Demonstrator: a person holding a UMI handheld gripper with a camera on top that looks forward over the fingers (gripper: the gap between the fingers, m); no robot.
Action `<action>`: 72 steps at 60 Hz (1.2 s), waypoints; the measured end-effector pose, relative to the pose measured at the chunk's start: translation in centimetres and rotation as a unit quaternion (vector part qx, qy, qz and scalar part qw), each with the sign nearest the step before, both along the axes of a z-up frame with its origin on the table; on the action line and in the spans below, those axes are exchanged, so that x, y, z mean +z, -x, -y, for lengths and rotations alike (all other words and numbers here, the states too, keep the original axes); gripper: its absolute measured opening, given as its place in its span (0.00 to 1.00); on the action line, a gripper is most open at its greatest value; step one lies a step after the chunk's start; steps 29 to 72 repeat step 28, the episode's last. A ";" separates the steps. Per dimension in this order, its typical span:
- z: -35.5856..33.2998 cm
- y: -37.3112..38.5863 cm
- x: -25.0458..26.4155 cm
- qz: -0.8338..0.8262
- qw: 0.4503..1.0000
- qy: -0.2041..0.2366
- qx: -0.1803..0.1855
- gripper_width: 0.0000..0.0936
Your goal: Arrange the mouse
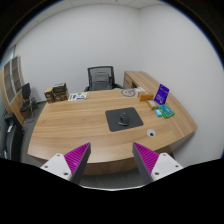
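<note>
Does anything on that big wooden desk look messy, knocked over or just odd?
Nothing stands out. The mouse sits on the dark mouse pad near the middle of the wooden desk. A purple box stands upright towards the far side, and the office chair is behind the desk. The gripper is open, holding nothing.

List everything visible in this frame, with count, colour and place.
desk: one, light wood, ahead of the fingers
mouse mat: one, dark grey, on the desk beyond the fingers
mouse: one, dark, on the mouse mat
office chair: one, black, behind the desk
purple box: one, upright at the desk's right end
gripper: one; two fingers with magenta pads, open, holding nothing
</note>
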State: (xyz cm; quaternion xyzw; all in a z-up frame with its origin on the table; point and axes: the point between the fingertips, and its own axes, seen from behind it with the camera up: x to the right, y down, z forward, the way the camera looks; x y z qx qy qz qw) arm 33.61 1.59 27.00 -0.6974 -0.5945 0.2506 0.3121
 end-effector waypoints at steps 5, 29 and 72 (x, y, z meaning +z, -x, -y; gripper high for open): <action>0.0 -0.5 0.2 -0.002 1.000 0.001 -0.003 0.92; 0.8 -2.2 -0.3 0.000 1.000 0.001 0.023 0.92; 0.8 -2.2 -0.3 0.000 1.000 0.001 0.023 0.92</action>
